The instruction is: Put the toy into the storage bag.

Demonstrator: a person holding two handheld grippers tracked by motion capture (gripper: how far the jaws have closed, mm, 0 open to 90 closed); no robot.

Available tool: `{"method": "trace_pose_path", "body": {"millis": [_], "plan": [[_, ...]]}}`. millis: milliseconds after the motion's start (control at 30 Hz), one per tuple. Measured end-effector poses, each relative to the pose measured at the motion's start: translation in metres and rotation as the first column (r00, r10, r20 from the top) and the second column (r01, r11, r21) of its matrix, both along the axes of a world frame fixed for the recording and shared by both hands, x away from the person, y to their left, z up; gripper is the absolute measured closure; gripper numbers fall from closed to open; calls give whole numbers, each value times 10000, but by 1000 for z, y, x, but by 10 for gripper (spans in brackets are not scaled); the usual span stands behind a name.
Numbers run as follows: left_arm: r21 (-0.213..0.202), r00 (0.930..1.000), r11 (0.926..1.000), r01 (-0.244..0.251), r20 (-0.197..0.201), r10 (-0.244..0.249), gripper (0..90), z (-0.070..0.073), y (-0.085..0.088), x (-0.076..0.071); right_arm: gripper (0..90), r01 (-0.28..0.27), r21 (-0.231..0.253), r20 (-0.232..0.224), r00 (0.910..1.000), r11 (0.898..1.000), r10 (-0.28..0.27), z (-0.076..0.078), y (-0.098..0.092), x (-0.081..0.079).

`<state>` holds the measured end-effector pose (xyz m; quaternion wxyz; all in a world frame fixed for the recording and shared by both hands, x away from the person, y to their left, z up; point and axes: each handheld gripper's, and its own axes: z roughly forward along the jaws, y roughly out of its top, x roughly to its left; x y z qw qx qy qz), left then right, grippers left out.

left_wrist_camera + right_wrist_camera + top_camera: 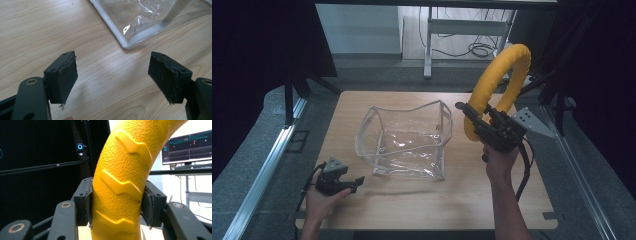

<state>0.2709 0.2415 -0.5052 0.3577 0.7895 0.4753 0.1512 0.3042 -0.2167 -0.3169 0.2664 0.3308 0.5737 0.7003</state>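
Note:
A yellow ring (501, 80) with a ridged, tyre-like surface hangs in the air above the table's right side, upright. My right gripper (476, 121) is shut on its lower part. In the right gripper view both pads press the yellow ring (120, 187) from either side, where my right gripper (117, 205) clamps it. A clear plastic bag (407, 140) with white edging stands open at the table's middle. My left gripper (354, 182) rests low near the table's front left, open and holding nothing. In the left gripper view my left gripper (112, 75) faces a corner of the clear bag (135, 22).
The wooden table (362, 205) sits inside a dark metal frame with rails (262, 170) along both sides. A grey plate (529, 120) sits on the right gripper. Cables and a stand leg (429, 45) lie on the floor behind. A monitor (190, 145) glows in the right gripper view.

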Motion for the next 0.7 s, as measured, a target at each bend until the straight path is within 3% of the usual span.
{"method": "trace_pose_path", "body": {"millis": [333, 700], "plan": [[84, 9999, 9999, 88, -100, -87, 233, -2, -2, 1, 495, -261, 158, 395, 9989, 9995, 255, 16, 19, -4], [-15, 9999, 9999, 99, -46, -99, 232, -1, 0, 0, 495, -709, -62, 829, 9940, 9975, 712, 30, 49, -8]]}}
